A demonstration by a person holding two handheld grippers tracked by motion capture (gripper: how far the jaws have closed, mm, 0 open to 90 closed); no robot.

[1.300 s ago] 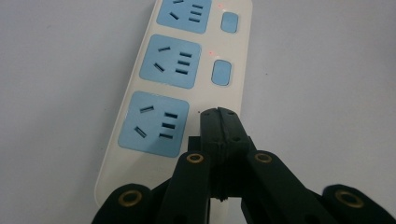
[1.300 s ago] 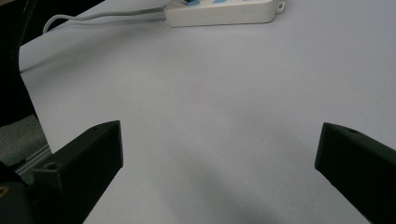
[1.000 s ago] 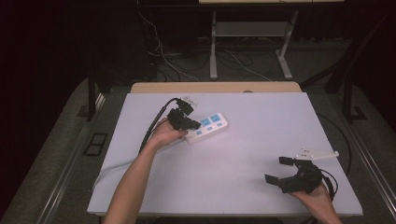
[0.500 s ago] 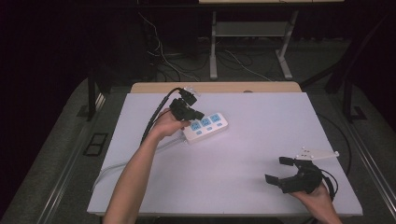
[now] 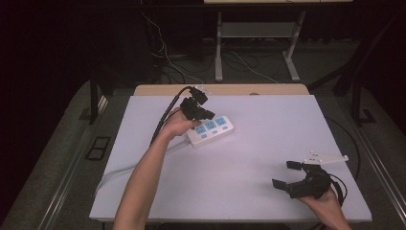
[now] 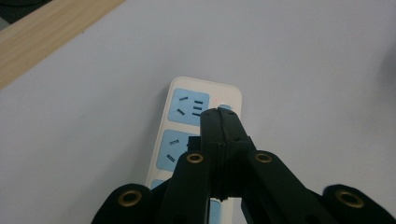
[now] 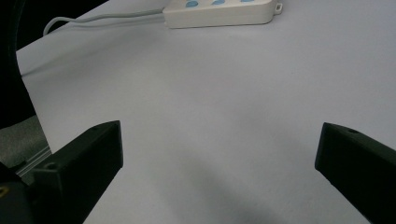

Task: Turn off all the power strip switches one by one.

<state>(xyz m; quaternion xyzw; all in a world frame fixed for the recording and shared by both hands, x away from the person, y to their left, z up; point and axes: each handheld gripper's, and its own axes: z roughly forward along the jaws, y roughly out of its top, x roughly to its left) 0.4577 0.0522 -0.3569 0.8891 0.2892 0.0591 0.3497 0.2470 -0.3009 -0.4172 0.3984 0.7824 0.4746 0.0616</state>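
Observation:
A white power strip [image 5: 212, 130] with blue socket faces lies near the middle of the white table [image 5: 268, 143]; in the left gripper view the strip [image 6: 187, 121] sits just beyond and beneath my jaws. My left gripper [image 5: 207, 115] hovers over the strip's left end, jaws pressed together with nothing between them [image 6: 219, 116]. A small red light [image 6: 217, 98] glows near the strip's far end. My right gripper [image 5: 286, 175] rests low near the table's front right corner, jaws wide apart and empty; the strip [image 7: 219, 13] shows far off in its view.
The strip's pale cord [image 5: 119, 170] runs off the table's left front side. A wooden strip [image 5: 220, 89] borders the far edge. Beyond it stand a desk frame [image 5: 253, 43] and loose cables on the floor.
My left gripper has risen slightly and drifted a little toward the far side above the strip's left end. The right gripper has stayed where it was.

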